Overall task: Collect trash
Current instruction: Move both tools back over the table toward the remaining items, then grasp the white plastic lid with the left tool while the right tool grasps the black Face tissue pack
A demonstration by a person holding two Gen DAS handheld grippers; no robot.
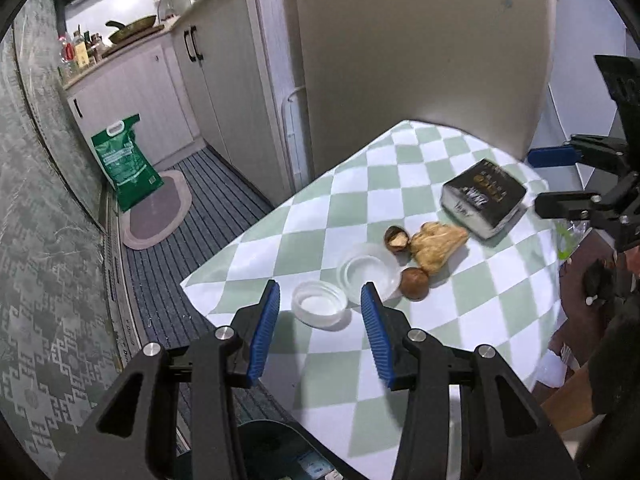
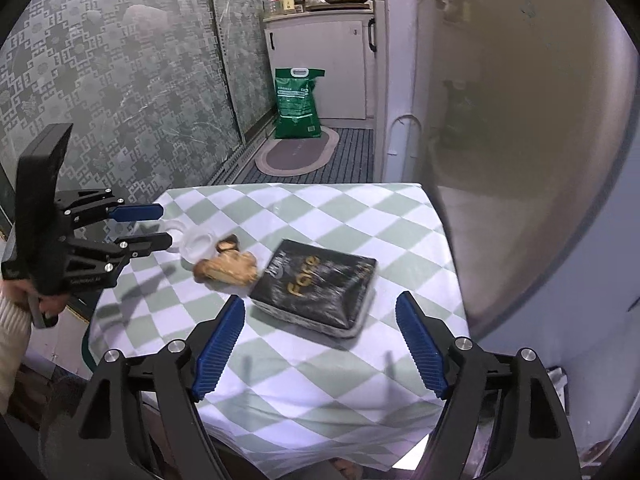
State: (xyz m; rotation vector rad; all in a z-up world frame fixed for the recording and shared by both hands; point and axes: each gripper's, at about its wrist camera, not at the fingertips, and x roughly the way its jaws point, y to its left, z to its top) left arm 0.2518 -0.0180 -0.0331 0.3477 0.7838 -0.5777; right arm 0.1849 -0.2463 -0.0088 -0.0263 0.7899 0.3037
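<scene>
- Left gripper (image 1: 320, 300) apart and empty, straddling the small clear lid (image 1: 319, 304) near the table's (image 1: 460, 320) left edge — lower squarely, close on the rim.
- Right gripper (image 2: 320, 316) also apart, lined up on the black packet (image 2: 316, 282) toward the right edge.
- Nut shells (image 1: 397, 237) and crumpled scrap (image 1: 438, 242) mid-table — likely next.

Soft indoor light, bit dim. Brightest spot far back over kitchen counter (image 1: 120, 46). Fisheye bends edges, corners black. Fridge (image 2: 520, 140) shiny, shows dull reflections. Box (image 2: 316, 288) smeared by motion blur. Thin claw shadows fall on table (image 2: 320, 380). Left view sharper near middle.
</scene>
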